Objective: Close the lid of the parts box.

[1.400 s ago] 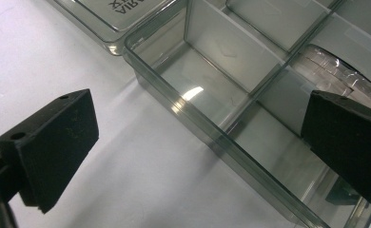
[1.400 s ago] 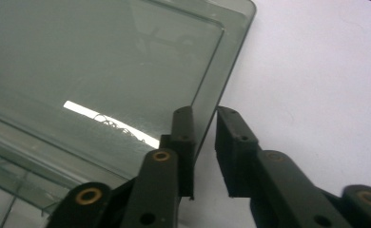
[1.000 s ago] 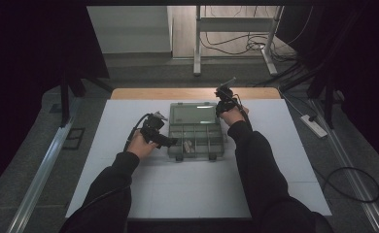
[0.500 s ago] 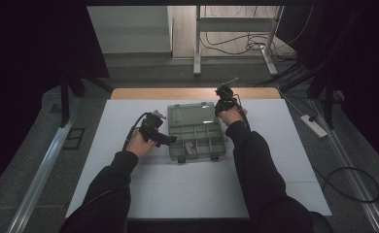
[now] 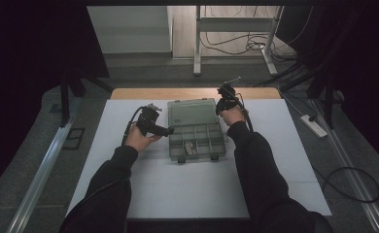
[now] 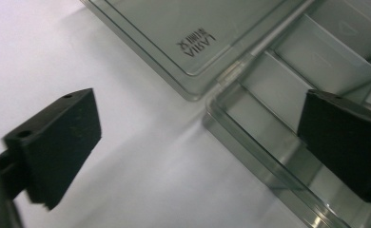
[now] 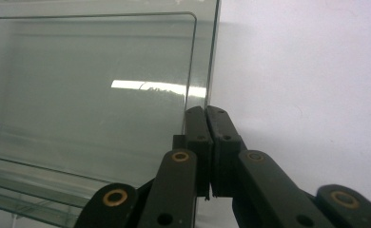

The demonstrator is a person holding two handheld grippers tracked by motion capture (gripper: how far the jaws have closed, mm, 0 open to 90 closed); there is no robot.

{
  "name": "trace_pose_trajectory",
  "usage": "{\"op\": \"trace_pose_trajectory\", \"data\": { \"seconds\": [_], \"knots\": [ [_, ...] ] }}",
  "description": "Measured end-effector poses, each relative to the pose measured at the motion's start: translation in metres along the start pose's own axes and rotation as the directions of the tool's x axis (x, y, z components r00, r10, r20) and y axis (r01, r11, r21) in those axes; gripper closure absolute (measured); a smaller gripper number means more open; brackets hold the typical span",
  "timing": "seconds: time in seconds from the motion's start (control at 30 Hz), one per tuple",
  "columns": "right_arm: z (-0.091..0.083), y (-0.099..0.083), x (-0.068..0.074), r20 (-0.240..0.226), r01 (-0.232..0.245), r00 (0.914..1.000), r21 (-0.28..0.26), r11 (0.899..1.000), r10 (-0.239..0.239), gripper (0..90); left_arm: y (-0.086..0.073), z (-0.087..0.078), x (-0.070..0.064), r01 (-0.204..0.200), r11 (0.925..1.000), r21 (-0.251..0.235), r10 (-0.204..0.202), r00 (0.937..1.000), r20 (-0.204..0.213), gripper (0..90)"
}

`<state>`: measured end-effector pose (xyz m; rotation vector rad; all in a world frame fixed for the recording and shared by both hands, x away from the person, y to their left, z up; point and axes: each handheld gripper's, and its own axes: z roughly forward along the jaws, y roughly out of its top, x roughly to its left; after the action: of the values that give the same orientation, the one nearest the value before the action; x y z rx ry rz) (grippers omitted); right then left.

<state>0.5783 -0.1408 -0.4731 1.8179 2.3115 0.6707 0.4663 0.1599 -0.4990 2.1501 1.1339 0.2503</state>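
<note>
At bench (image 5: 129, 194) centre sits the organizer box (image 5: 196, 141), lid (image 7: 88, 80) swung flat. Right tool (image 7: 206, 124) is clamped on lid's edge; left tool (image 6: 193, 152), jaws wide, straddles box's side wall. Steady base w/ left, lift lid slowly, no twisting hinge.

**Three cameras on one table**

The table (image 5: 197, 189) is seen from above and behind the person's side in the high view, facing forward and down, far enough off that both forearms and the floor beyond are taken in. The left gripper view is aimed along the left hand-held gripper (image 6: 198, 156) from very close, down at the organiser box (image 6: 269, 80) corner. The right gripper view is held close over the box's open lid (image 7: 88, 90) edge. The box (image 5: 195, 130) is shared by all three views.
</note>
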Motion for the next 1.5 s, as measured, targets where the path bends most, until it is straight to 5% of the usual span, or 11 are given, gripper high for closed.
{"op": "trace_pose_trajectory", "data": {
  "seconds": [0.3,0.6,0.93,1.5],
  "knots": [
    [-0.006,-0.004,-0.001,-0.004,0.002,1.0,-0.027,1.0,-0.002,88.6,0.006,0.004,0.016,0.041,0.9991,0.011,-0.041,0.999,0.018,49.5],
    [-0.01,-0.006,-0.001,-0.008,0.005,0.9999,-0.053,0.999,-0.006,88.8,0.011,0.018,0.021,0.04,0.9979,0.052,-0.038,0.9987,-0.035,88.0],
    [-0.014,-0.009,-0.001,-0.01,0.005,0.9999,-0.069,0.998,-0.006,88.9,0.007,0.04,0.024,0.074,0.9959,0.052,-0.073,0.9969,-0.03,89.2],
    [-0.017,-0.012,0.0,-0.012,0.006,0.9999,-0.095,0.996,-0.007,89.1,0.022,0.06,0.031,0.125,0.9921,0.011,-0.125,0.9919,-0.023,89.3]
  ]
}}
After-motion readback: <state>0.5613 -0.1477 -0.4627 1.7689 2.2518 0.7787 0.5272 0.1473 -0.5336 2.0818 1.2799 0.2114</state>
